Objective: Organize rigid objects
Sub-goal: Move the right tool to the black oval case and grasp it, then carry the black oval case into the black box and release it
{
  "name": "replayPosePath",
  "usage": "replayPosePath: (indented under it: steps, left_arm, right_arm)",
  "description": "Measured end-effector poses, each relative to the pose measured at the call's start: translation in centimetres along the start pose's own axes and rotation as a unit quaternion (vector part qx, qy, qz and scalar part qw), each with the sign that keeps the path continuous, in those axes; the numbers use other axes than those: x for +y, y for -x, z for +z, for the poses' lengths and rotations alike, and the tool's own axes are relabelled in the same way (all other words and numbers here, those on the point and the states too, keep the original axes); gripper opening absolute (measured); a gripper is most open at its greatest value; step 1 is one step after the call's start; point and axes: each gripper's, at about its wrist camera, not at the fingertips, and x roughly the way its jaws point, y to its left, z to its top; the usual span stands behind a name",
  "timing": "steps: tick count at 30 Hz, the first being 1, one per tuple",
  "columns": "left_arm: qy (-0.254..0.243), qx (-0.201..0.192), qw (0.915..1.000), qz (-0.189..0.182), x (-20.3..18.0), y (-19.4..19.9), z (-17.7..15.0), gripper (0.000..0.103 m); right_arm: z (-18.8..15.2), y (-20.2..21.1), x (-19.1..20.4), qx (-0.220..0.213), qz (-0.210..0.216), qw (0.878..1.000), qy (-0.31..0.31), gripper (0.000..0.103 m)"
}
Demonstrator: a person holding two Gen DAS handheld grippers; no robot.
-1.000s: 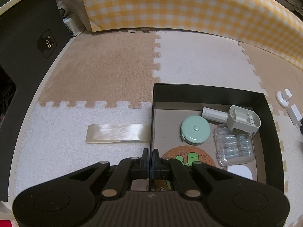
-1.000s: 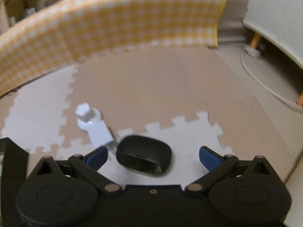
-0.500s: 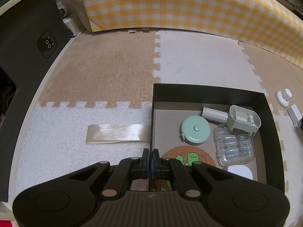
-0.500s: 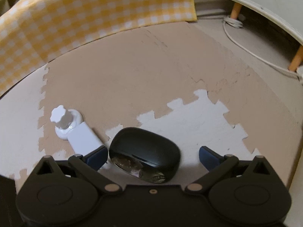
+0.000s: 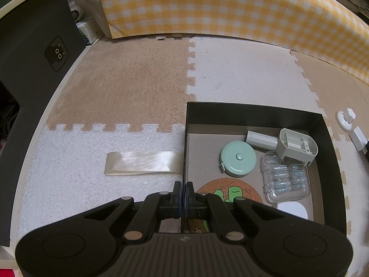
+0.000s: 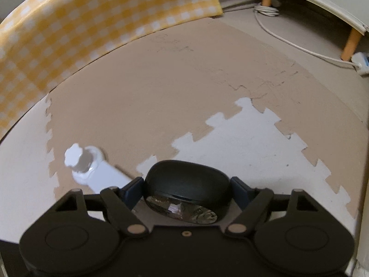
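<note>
Right gripper point(image 6: 186, 185) has just been closing its jaws, pads now against the black oval case point(image 6: 188, 180) on the mat, to lift it; left gripper point(image 5: 182, 195) pinches the black box point(image 5: 253, 113) wall, steadying it as the destination.

We cannot see the near end of the black box point(image 5: 253, 113): the left claw point(image 5: 182, 198) covers that corner and the lower part of the round cork coaster point(image 5: 230, 191). A white thing point(image 5: 291, 210) beside the coaster is too plain for us to name. In the right wrist view, the black oval case point(image 6: 188, 180) hides its underside behind the right claw point(image 6: 188, 189), and the white knobbed piece point(image 6: 92, 168) is smeared by blur. A white block point(image 5: 358, 138) is cut by the left view's right edge.
</note>
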Motion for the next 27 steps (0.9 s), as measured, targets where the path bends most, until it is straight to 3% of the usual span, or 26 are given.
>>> replayPosePath:
  steps: [5, 8, 14, 20, 27]
  left_arm:
    - [0.000, 0.000, 1.0000, 0.000, 0.0, 0.0, 0.0, 0.002]
    - [-0.001, 0.000, 1.0000, 0.001, 0.0, 0.0, 0.0, 0.002]
    - [0.001, 0.000, 1.0000, -0.001, 0.0, -0.1, 0.0, 0.002]
    - [0.003, 0.001, 1.0000, -0.002, 0.1, -0.1, 0.0, 0.002]
    - [0.006, 0.002, 1.0000, -0.004, 0.2, -0.2, 0.0, 0.002]
  right_arm:
    - [0.0, 0.5, 0.1, -0.008, 0.001, 1.000, 0.015, 0.081]
    - [0.3, 1.7, 0.8, -0.035, 0.007, 0.999, 0.037, 0.081]
    - [-0.3, 4.7, 3.7, -0.061, 0.070, 0.993, 0.077, 0.081]
    - [-2.8, 9.0, 8.3, -0.070, 0.159, 0.972, 0.159, 0.081]
    - [-7.0, 13.4, 12.7, -0.059, 0.253, 0.933, 0.251, 0.081]
